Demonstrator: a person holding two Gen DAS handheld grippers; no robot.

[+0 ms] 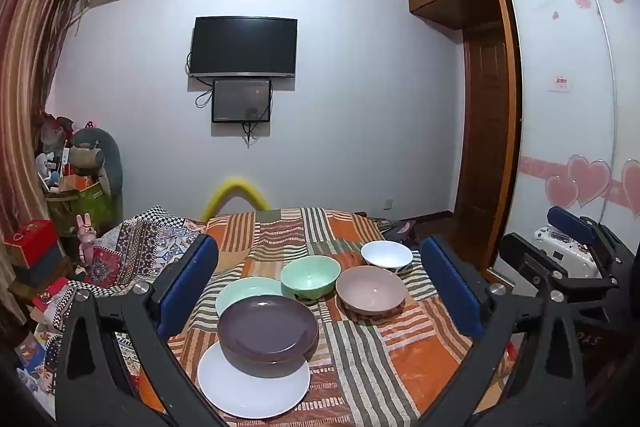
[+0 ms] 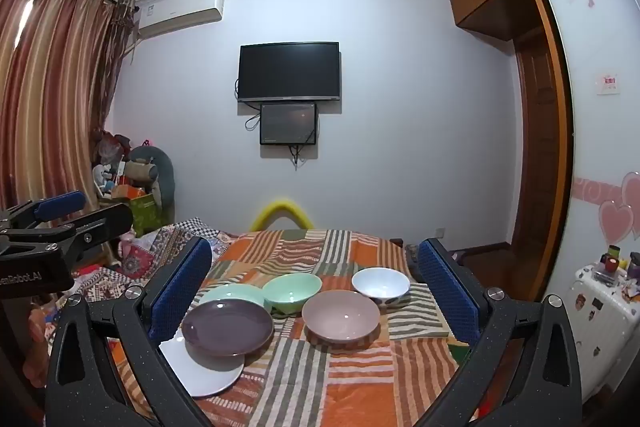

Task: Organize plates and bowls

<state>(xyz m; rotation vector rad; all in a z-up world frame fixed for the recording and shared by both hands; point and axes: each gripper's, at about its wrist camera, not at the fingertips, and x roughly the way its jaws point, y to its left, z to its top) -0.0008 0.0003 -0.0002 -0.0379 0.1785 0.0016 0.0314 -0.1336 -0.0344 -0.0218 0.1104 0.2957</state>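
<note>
On the striped patchwork table (image 1: 400,355) a purple plate (image 1: 267,330) rests on a white plate (image 1: 248,393), with a pale green plate (image 1: 244,289) behind it. A green bowl (image 1: 310,275), a pink-grey bowl (image 1: 370,289) and a white bowl (image 1: 386,254) stand further back. The same dishes show in the right wrist view: purple plate (image 2: 227,327), white plate (image 2: 204,375), green bowl (image 2: 292,291), pink-grey bowl (image 2: 341,315), white bowl (image 2: 381,285). My left gripper (image 1: 320,291) is open and empty above them. My right gripper (image 2: 316,291) is open and empty too.
A patterned cloth heap (image 1: 132,247) lies left of the table. Boxes and toys (image 1: 76,179) pile up by the curtain. A white suitcase (image 2: 600,311) stands at the right by the wardrobe (image 2: 536,131). A TV (image 1: 244,47) hangs on the far wall.
</note>
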